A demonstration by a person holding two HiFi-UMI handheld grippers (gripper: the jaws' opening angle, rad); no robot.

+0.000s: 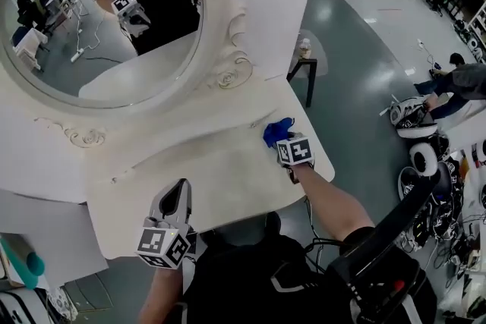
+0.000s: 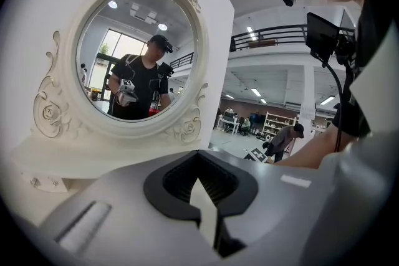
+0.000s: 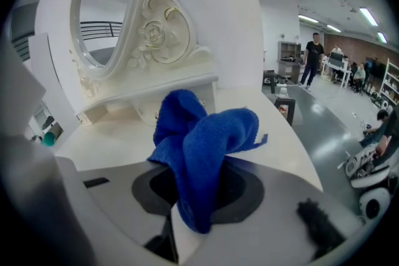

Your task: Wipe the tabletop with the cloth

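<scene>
A blue cloth (image 1: 276,131) lies bunched at the right end of the cream dressing tabletop (image 1: 220,171). My right gripper (image 1: 282,142) is shut on the blue cloth (image 3: 199,146), whose folds stick up between the jaws in the right gripper view. Over the tabletop's front left part my left gripper (image 1: 177,197) is held with its jaws shut and nothing between them. The left gripper (image 2: 201,191) points toward the oval mirror.
An oval mirror (image 1: 99,11) in a carved cream frame stands at the back of the table and reflects the person. A small black side table (image 1: 304,72) stands on the grey floor beyond the right end. Equipment and cables (image 1: 433,163) lie on the floor at right.
</scene>
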